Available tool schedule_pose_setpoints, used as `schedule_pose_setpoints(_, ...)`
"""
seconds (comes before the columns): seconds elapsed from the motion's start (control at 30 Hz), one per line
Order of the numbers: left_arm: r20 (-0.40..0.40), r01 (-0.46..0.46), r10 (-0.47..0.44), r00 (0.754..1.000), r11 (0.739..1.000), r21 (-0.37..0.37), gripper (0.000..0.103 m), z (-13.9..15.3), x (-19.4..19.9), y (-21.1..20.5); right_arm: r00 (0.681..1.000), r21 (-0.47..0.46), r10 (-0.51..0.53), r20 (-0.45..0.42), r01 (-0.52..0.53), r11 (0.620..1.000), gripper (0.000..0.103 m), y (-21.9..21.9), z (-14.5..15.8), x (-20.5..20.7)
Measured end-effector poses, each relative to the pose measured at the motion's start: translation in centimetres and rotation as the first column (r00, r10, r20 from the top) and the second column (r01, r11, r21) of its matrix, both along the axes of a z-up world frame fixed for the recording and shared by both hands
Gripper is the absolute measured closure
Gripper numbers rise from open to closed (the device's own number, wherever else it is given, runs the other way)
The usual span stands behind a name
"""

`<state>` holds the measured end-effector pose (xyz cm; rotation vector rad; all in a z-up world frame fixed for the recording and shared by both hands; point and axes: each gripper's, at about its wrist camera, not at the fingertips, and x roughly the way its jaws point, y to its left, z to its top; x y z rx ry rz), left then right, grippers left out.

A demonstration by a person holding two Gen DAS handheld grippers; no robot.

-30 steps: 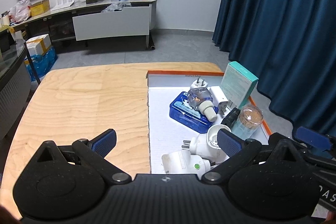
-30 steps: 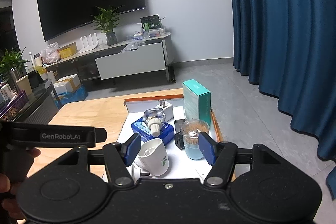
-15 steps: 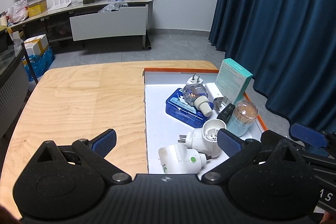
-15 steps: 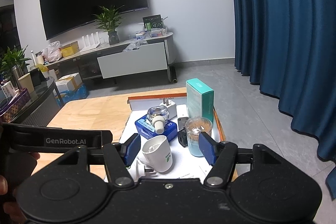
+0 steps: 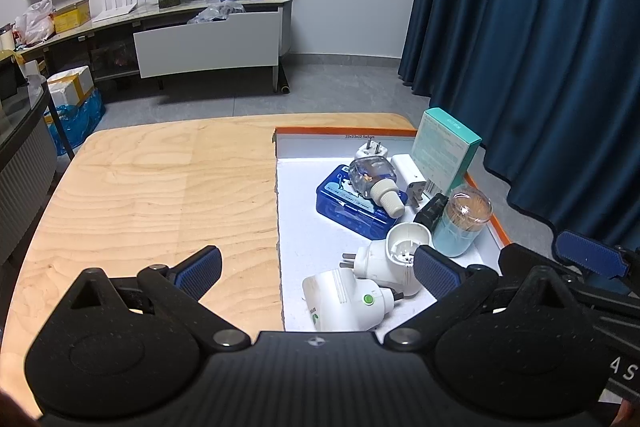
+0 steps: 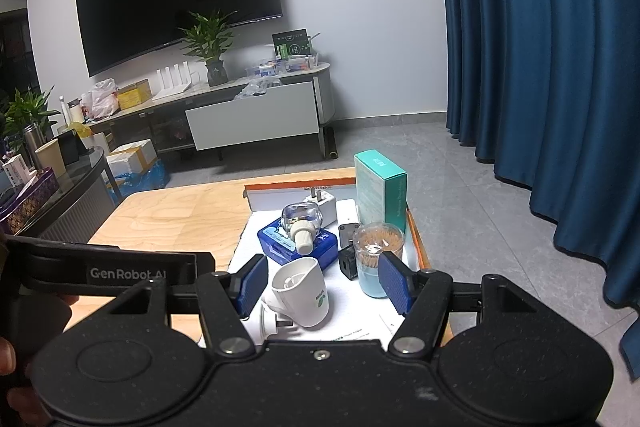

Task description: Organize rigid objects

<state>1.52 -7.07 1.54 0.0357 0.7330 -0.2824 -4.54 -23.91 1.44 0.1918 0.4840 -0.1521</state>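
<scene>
A shallow white tray with an orange rim (image 5: 344,131) (image 6: 296,183) sits on the right half of the wooden table (image 5: 160,187). In it lie a blue case (image 5: 352,205) (image 6: 298,243) with a clear bottle (image 5: 374,175) on top. A teal box (image 5: 444,151) (image 6: 380,191), a toothpick jar (image 5: 460,223) (image 6: 376,259) and white plug-in devices (image 5: 400,259) (image 6: 300,291) share it. My left gripper (image 5: 318,269) hovers open over the tray's near left edge, holding nothing. My right gripper (image 6: 322,281) hangs open above the tray's near end, empty.
Dark blue curtains (image 5: 540,47) hang close to the table's right side. A low TV cabinet (image 5: 200,27) with a plant and clutter stands at the far wall. A glass side table (image 6: 48,195) is at the left. The other gripper's body (image 6: 100,267) reaches in from the left.
Both views have drawn back and up a little, so the tray's objects sit slightly farther off. Both grippers stay open, and nothing in the tray has moved.
</scene>
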Motion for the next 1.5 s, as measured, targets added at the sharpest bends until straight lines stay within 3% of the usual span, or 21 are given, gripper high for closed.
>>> schedule_pose_setpoints(0.77,-0.029,0.032,-0.032,0.999,0.999,0.005,0.0,-0.8,0.3,0.0,1.0,0.006,-0.011,-0.016,0.011,1.0,0.026,0.2,-0.5,0.5)
schedule_pose_setpoints(1.5,-0.054,0.006,-0.007,0.999,1.0,-0.007,0.0,-1.1,0.5,0.5,1.0,-0.003,-0.002,-0.03,0.002,1.0,0.026,0.6,-0.8,0.8)
